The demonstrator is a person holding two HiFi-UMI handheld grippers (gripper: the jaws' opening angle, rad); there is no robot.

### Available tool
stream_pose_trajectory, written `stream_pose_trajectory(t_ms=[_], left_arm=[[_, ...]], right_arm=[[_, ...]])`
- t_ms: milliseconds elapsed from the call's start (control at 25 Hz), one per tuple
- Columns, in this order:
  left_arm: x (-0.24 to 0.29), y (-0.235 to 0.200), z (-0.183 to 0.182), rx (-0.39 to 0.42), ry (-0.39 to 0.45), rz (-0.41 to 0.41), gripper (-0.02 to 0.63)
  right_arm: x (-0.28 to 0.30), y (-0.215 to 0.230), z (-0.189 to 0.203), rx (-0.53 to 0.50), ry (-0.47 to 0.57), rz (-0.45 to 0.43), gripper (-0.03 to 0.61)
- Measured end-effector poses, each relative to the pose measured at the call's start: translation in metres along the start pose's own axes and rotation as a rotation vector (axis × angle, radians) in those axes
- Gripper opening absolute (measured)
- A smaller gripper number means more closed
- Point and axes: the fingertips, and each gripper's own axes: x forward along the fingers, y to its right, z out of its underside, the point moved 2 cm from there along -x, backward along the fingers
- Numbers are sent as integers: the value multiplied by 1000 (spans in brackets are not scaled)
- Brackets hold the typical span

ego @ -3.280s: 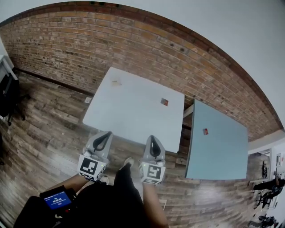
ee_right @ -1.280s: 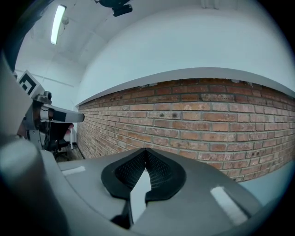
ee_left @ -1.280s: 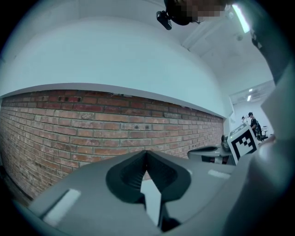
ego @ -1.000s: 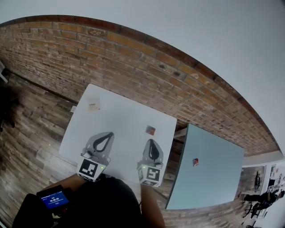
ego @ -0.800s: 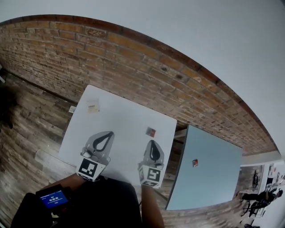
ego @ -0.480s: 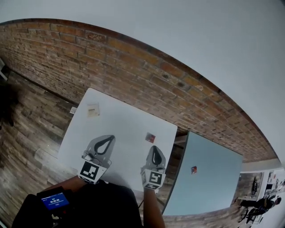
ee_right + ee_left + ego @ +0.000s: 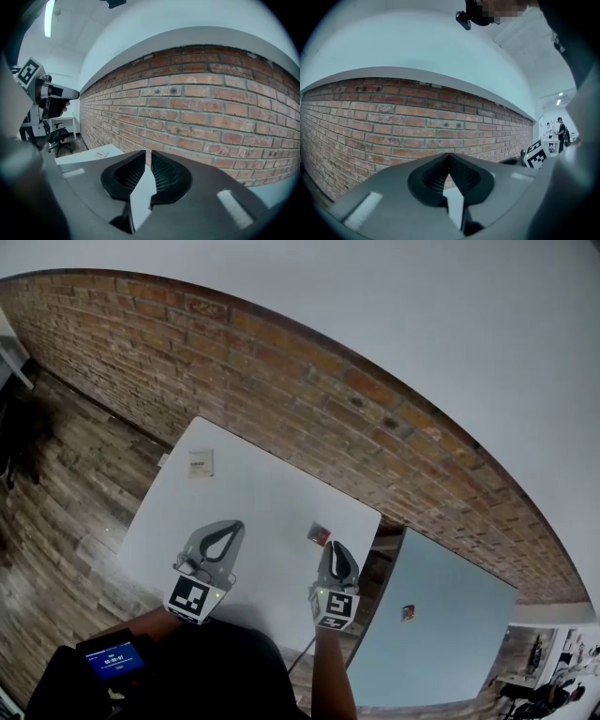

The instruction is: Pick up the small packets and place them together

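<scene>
A small red packet [image 7: 319,534] lies on the white table [image 7: 262,502], near its right edge. My right gripper [image 7: 337,547] hovers just right of and behind it; its jaws have just been opening to a narrow slit, and nothing is between them [image 7: 148,154]. A pale packet [image 7: 200,463] lies at the table's far left corner, also visible as the pale packet [image 7: 100,154] in the right gripper view. My left gripper [image 7: 232,525] hangs over the table's near side, shut and empty [image 7: 449,157]. A second red packet [image 7: 408,612] rests on the blue-grey table [image 7: 441,615].
A brick wall [image 7: 281,362] runs behind both tables. Wooden floor [image 7: 66,493] lies to the left, with an office chair [image 7: 56,136] further off. A narrow gap separates the two tables. A person's arms and a small screen [image 7: 114,659] are at the bottom.
My right gripper has moved forward and down, closer to the red packet, and its tips have parted slightly. The left gripper has shifted a little forward. The view has swung slightly.
</scene>
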Motion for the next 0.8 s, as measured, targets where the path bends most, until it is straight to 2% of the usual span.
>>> stream_pose_trajectory(t_ms=[280,440,640,800], left_arm=[[9,0,8,18,-32,-32,0],[15,2,10,14,-39,-35,0],[16,1,18,32,-75,-44,0],[16,-3,21,19,-88,-67,0]], right_arm=[[23,16,19,-57,-5,-81,69],[38,22,35,-95,-75,-117,74],[62,18,68,-159,-166,-238,97],[72,22,82,-176,-209,-249,95]])
